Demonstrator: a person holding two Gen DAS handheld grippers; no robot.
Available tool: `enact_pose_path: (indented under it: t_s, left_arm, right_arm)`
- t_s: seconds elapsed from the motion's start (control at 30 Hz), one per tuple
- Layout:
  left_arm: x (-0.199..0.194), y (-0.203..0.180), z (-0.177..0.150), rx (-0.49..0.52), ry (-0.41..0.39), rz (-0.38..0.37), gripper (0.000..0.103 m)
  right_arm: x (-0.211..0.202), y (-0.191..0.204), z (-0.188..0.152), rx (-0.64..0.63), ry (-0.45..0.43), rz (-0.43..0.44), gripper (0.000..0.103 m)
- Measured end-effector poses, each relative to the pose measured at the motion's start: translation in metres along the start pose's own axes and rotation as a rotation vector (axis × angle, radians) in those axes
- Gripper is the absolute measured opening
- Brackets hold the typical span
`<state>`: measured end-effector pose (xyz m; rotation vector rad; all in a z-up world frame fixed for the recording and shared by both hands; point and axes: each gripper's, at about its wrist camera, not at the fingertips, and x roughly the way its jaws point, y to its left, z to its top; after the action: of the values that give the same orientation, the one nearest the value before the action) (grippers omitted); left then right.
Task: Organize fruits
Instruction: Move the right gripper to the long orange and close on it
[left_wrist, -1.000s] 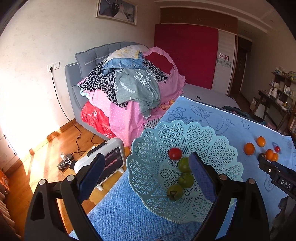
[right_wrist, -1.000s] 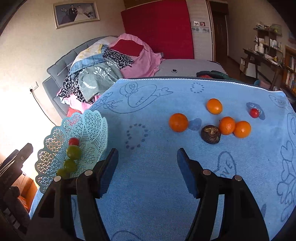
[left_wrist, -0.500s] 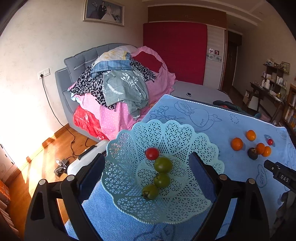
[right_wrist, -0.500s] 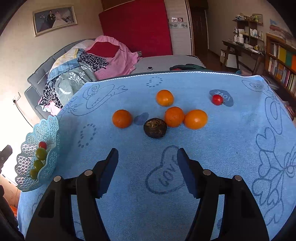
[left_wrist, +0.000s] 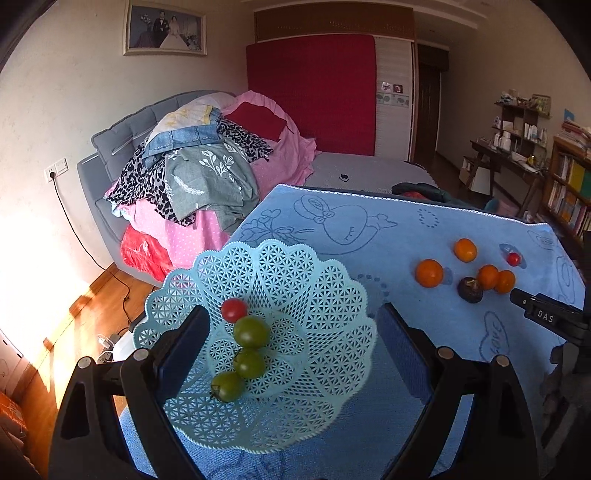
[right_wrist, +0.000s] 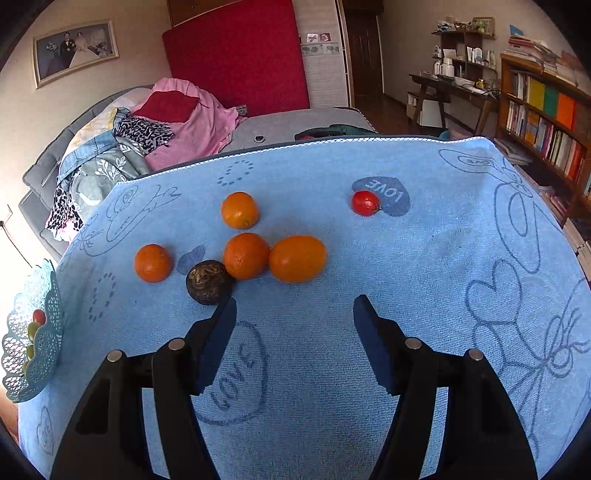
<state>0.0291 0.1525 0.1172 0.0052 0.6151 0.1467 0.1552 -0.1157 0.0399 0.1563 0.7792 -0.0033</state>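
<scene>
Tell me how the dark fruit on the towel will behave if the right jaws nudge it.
The dark fruit looks round, so it would probably roll. It touches an orange, which may get bumped too. The soft towel should slow any roll.

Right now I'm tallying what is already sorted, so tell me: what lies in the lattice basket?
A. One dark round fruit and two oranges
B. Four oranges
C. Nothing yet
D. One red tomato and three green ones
D: the left wrist view shows the light blue lattice basket holding one red tomato above three green tomatoes in a row; the oranges lie out on the blue towel.
</scene>
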Motion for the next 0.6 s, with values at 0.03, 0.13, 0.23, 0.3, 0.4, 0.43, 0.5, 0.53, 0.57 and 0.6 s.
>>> enact_pose_path:
  t_s: [0.03, 0.13, 0.23, 0.3, 0.4, 0.43, 0.5, 0.53, 0.57, 0.6]
  left_arm:
    - [0.001, -0.005, 0.0, 0.01, 0.0, -0.004, 0.091]
    - [0.005, -0.019, 0.002, 0.04, 0.003, -0.016, 0.091]
    - [0.009, -0.033, 0.004, 0.073, 0.003, -0.025, 0.091]
    - [0.012, -0.041, 0.005, 0.093, 0.005, -0.032, 0.091]
    - [0.015, -0.052, 0.006, 0.118, 0.006, -0.041, 0.091]
    - [0.017, -0.055, 0.006, 0.124, 0.008, -0.045, 0.091]
    - [0.021, -0.06, 0.006, 0.132, 0.015, -0.052, 0.091]
    - [0.022, -0.063, 0.006, 0.136, 0.02, -0.055, 0.091]
    - [0.024, -0.066, 0.005, 0.139, 0.025, -0.057, 0.091]
    - [0.026, -0.069, 0.006, 0.143, 0.028, -0.059, 0.091]
  right_arm:
    - [0.005, -0.001, 0.002, 0.0, 0.004, -0.003, 0.067]
    - [0.018, -0.004, 0.007, -0.002, 0.018, -0.002, 0.067]
    - [0.029, -0.004, 0.012, -0.011, 0.028, 0.001, 0.067]
    - [0.037, -0.004, 0.014, -0.017, 0.035, 0.001, 0.067]
    - [0.043, -0.005, 0.017, -0.017, 0.028, 0.005, 0.067]
    - [0.044, -0.006, 0.019, -0.014, 0.024, 0.01, 0.067]
    - [0.045, -0.008, 0.021, -0.013, 0.018, 0.016, 0.067]
    - [0.046, -0.009, 0.023, -0.011, 0.016, 0.017, 0.067]
    - [0.046, -0.01, 0.023, -0.008, 0.016, 0.018, 0.067]
    - [0.047, -0.012, 0.023, -0.002, 0.016, 0.02, 0.067]
